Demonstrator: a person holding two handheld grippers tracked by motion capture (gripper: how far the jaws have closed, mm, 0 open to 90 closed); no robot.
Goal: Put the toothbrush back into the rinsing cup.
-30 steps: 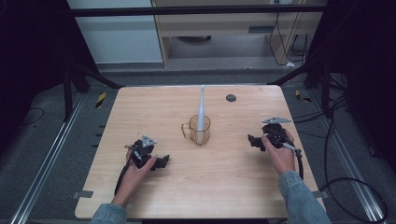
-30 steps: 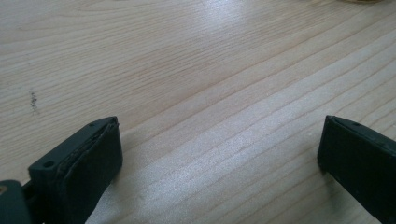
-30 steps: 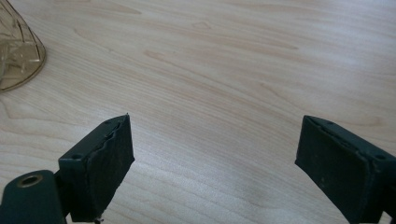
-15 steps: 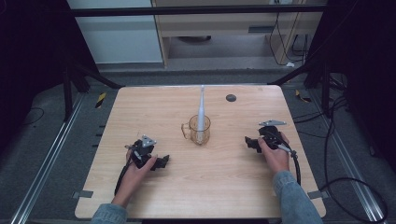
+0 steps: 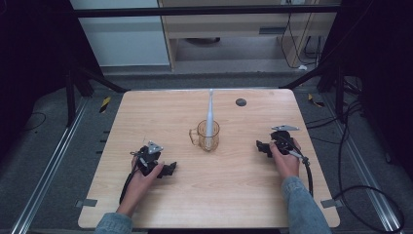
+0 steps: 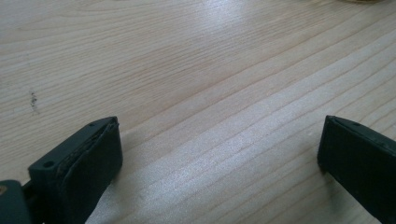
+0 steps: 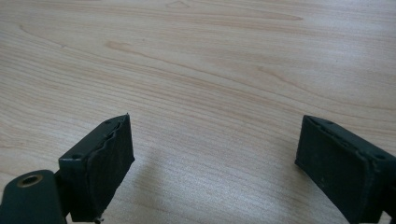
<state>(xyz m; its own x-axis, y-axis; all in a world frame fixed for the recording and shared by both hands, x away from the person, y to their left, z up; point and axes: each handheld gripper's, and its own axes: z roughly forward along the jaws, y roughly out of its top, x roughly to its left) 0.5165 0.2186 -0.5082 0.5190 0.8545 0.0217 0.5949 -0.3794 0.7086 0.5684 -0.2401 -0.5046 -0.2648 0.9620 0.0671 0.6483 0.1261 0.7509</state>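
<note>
On the light wooden worktop (image 5: 160, 114), toward its near left corner, the person's left hand (image 5: 144, 173) reaches in from the near edge with the forearm angled up and to the right. It holds the left hand-held gripper (image 5: 168, 169) low over the wood, its black jaws pointing to the right, roughly along the near edge. A grey three-cornered plate (image 5: 155, 147) sits on top of it. In the left gripper view the two black jaws stand wide apart with bare wood grain between them.

Near the middle of the worktop stands one clear glass mug (image 5: 208, 135) with its handle turned to the left. One slim white stick-shaped object (image 5: 210, 115) rests upright in it, leaning toward the far edge. One small dark round disc (image 5: 240, 102) lies close to the far edge, right of centre.

Toward the right edge, the person's right hand (image 5: 286, 158), in a blue denim sleeve (image 5: 301, 204), holds the right hand-held gripper (image 5: 260, 147) with its jaws pointing left toward the mug, well apart from it. Its black cable (image 5: 309, 171) trails back along the forearm. In the right gripper view the jaws are spread wide, with nothing but wood between them.

Counted: two hand-held grippers, one mug, one stick, one disc.
</note>
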